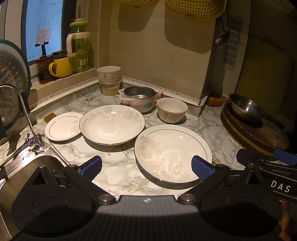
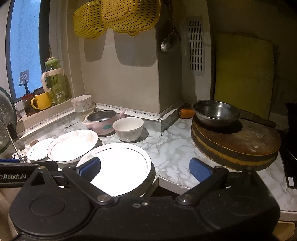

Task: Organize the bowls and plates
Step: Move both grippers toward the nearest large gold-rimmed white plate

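- Left gripper (image 1: pixel 146 167): jaws wide apart, nothing between them; blue ribbed pads (image 1: pixel 91 166) hover over bare marble counter (image 1: pixel 118 159). Right pad overlaps the near rim of the near deep plate (image 1: pixel 172 153).
- Right gripper (image 2: pixel 144 169): jaws wide apart, empty. Left finger sits over the near deep plate (image 2: pixel 120 166); right finger is over bare counter near the front edge.
- Open room: a clear marble strip between the near deep plate and the round wooden chopping board (image 2: pixel 235 142); counter front edge just below the right gripper.
- Left limit: steel sink (image 1: pixel 37 163) and faucet (image 1: pixel 24 115) just beside the small flat plate (image 1: pixel 63 126).
- Plates lie in a row: small flat plate, middle deep plate (image 1: pixel 112 124), near deep plate; the first two appear to touch at the rims.
- Behind them: white floral bowl (image 1: pixel 171 110), pink steel-lined pot (image 1: pixel 139 98), another floral bowl (image 1: pixel 108 74) stacked on a plastic tub (image 1: pixel 110 88).
- Steel bowl (image 2: pixel 216 112) rests on the chopping board.
- Sill: yellow mug (image 1: pixel 61 66), green jug (image 1: pixel 79 48).
- Yellow perforated colanders (image 2: pixel 117 16) hang on the wall, with a ladle (image 2: pixel 169 42) beside them.
- Plates are glossy, gold-rimmed, faint floral print.
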Motion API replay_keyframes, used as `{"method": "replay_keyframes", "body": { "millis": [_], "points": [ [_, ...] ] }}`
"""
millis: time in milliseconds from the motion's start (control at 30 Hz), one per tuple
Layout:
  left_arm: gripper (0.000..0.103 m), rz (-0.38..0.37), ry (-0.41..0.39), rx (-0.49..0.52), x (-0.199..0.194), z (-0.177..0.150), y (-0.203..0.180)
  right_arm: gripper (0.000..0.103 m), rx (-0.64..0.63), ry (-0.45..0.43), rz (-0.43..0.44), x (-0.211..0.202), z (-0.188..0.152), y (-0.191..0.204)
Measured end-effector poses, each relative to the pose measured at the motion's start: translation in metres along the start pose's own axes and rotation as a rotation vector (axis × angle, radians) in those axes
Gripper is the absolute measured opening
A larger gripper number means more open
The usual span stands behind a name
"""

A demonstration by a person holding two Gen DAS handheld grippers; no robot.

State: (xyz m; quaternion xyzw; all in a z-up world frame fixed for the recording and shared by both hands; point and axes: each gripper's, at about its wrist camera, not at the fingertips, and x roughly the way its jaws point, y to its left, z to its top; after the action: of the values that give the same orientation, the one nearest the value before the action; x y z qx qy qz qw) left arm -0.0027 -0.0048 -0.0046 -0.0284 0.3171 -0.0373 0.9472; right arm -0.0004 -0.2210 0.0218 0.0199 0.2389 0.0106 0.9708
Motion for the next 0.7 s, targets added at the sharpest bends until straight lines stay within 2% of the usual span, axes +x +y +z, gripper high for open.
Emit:
{"method": "replay_keyframes", "body": {
  "millis": [300,700],
  "points": [
    [0.103,0.012,0.03,-0.02,0.003,-0.002,0.006,0.103,-0.006,0.023,0.033,0.004,0.0,0.004],
    [0.103,0.037,0.026,-0.05,0.006,0.001,0.013,0.103,-0.02,0.034,0.049,0.01,0.001,0.007]
  ]
}}
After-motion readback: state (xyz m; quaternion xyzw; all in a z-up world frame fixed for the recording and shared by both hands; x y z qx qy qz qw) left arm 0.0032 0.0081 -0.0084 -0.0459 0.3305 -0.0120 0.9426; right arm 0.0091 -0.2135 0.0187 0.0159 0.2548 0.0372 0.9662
